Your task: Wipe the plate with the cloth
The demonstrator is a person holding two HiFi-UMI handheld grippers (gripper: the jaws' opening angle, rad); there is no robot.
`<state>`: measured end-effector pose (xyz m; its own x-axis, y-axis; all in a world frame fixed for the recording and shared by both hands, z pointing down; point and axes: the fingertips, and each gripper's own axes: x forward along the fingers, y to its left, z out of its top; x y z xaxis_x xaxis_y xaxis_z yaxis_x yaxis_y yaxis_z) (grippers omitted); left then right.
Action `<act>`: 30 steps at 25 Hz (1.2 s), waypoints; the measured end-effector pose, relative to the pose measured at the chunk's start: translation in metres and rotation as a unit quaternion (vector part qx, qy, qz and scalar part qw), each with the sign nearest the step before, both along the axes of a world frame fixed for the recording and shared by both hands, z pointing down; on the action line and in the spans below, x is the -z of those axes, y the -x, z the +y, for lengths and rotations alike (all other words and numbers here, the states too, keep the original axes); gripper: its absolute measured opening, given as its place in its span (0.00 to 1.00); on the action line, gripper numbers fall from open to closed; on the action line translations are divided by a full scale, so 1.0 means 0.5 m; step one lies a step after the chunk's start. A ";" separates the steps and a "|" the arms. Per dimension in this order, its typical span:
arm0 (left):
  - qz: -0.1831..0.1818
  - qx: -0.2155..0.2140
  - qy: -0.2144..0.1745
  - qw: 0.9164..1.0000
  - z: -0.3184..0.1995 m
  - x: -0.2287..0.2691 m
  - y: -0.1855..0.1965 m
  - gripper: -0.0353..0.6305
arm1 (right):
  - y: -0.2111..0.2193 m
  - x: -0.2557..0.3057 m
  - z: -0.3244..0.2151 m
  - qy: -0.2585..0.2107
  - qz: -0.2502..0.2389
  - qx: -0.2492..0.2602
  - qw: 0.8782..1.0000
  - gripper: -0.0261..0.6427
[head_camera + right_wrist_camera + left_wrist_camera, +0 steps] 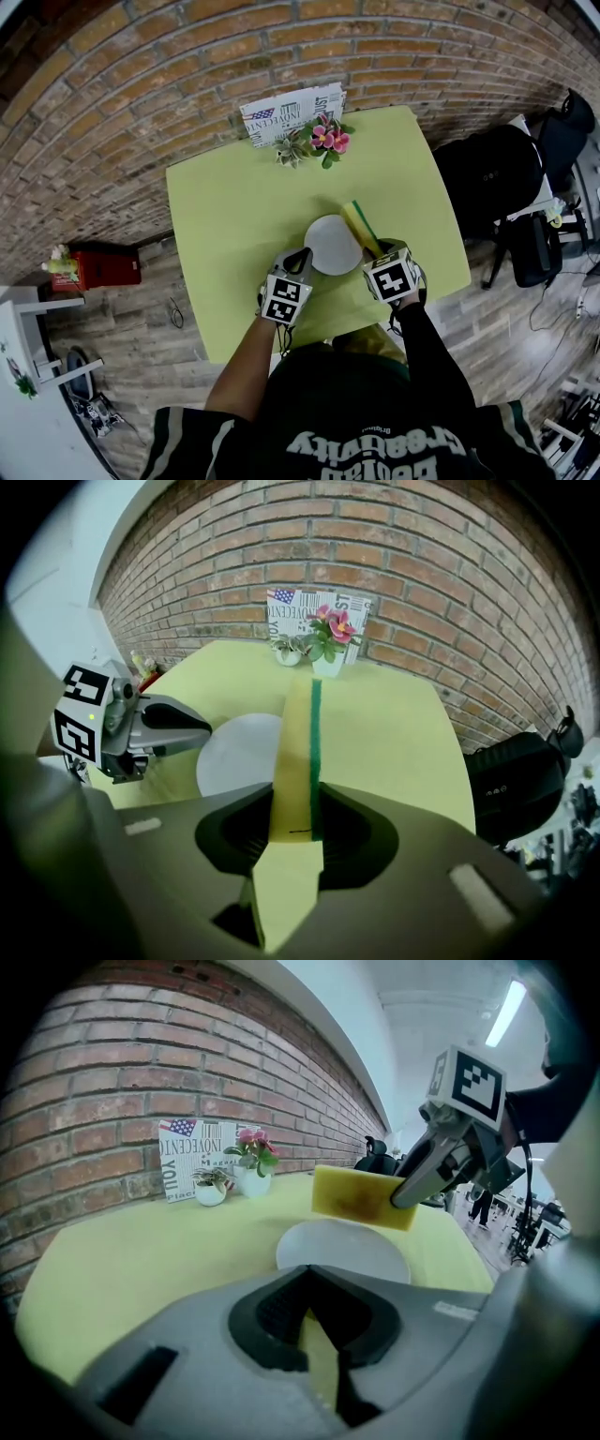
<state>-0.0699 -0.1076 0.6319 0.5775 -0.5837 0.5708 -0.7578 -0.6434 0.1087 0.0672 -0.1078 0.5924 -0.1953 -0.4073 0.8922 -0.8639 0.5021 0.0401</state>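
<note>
The white plate lies flat near the green table's front edge. We judge the yellow-and-green sponge, pinched on edge in the right gripper at its right rim, should be laid flat and pressed. The left gripper, jaws nearly together on nothing, could steady the rim. We count one plate, one sponge, two flowerpots, one printed card.

It appears to be an office-like workspace. A brick wall and wood-plank floor frame a green tabletop at centre. A black chair and floor cables sit at the right edge, and a strip light hangs overhead.
</note>
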 end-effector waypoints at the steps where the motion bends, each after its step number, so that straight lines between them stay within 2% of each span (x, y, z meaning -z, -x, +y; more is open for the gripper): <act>1: 0.002 -0.002 -0.003 1.000 0.000 -0.001 -0.001 0.06 | 0.009 0.007 -0.002 -0.005 -0.010 0.001 1.000 0.23; 8: 0.023 0.004 -0.005 1.000 -0.003 0.019 0.006 0.06 | 0.080 0.015 0.012 0.006 -0.066 0.028 0.997 0.23; 14: 0.037 0.004 -0.006 0.999 -0.003 0.023 0.009 0.06 | 0.138 0.007 0.037 0.024 -0.094 0.059 0.994 0.23; 23: 0.030 -0.004 -0.006 1.000 -0.001 0.020 0.007 0.06 | 0.174 -0.023 0.077 0.067 -0.084 0.103 0.989 0.23; 30: 0.025 -0.010 -0.006 1.000 0.001 0.019 0.003 0.06 | 0.167 -0.027 0.077 0.061 -0.070 0.106 0.990 0.23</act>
